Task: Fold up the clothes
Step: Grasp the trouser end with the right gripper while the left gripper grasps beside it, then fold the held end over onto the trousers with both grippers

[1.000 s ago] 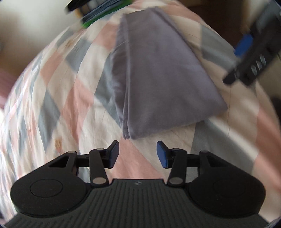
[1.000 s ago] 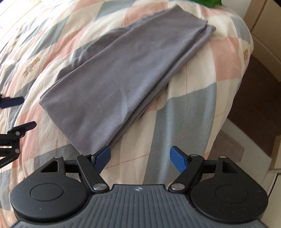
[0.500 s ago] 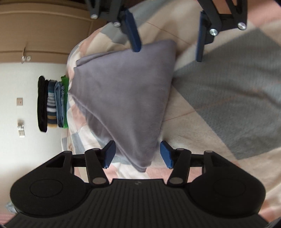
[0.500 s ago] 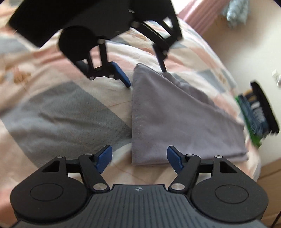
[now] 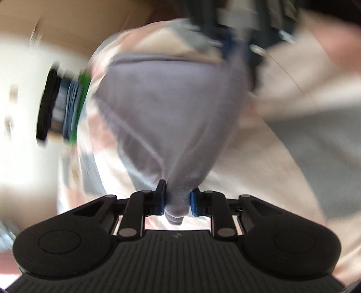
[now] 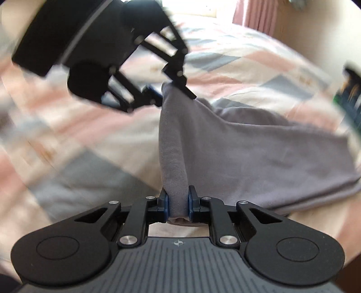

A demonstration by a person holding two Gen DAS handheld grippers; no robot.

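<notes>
A folded grey garment (image 5: 171,108) lies on a bed with a checked pink, grey and cream cover (image 5: 282,157). My left gripper (image 5: 176,200) is shut on one corner of the garment, the cloth bunched between its blue pads. In the right wrist view my right gripper (image 6: 177,202) is shut on the neighbouring corner of the grey garment (image 6: 248,153). The edge between the two corners is raised off the bed. The left gripper (image 6: 173,92) shows at the far end of that edge. The right gripper (image 5: 237,49) appears blurred at the top of the left wrist view.
A stack of folded clothes (image 5: 63,106), black, blue and green, stands at the far edge of the bed, also visible as a stack of clothes (image 6: 349,94) at the right. A pink curtain (image 6: 255,15) hangs behind the bed. Both views are motion-blurred.
Both grippers were open at the garment's near edge half a second ago; each has now closed on a corner, and the edge is lifted off the bed.
</notes>
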